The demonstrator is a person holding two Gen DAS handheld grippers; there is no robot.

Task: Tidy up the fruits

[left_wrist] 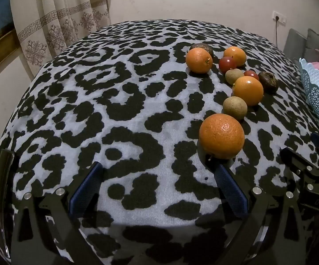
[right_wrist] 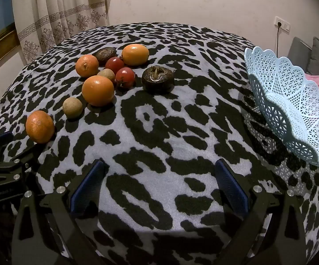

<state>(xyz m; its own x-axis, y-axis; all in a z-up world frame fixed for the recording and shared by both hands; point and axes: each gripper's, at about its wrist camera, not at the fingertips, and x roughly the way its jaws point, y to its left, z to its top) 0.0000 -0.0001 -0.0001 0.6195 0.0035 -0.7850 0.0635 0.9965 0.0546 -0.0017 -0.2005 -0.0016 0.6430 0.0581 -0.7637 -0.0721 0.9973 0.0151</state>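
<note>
Ten or so fruits lie loose on the leopard-print cloth [right_wrist: 170, 132], none yet in the pale blue lattice basket [right_wrist: 292, 101], so the task is judged to be at its start, before any pick. The left gripper [left_wrist: 159, 183] hovers with fingers spread wide and nothing between them; the right gripper [right_wrist: 159, 181] is likewise wide open and empty. The nearest orange [left_wrist: 221, 136] sits just ahead of the left gripper's right finger [left_wrist: 230, 190], off its centreline. The basket stands at the cloth's right edge, well apart from the fruit cluster. A likely next move: shift the left gripper rightward to straddle that orange, then close gently, since round fruit may roll on soft cloth.
</note>
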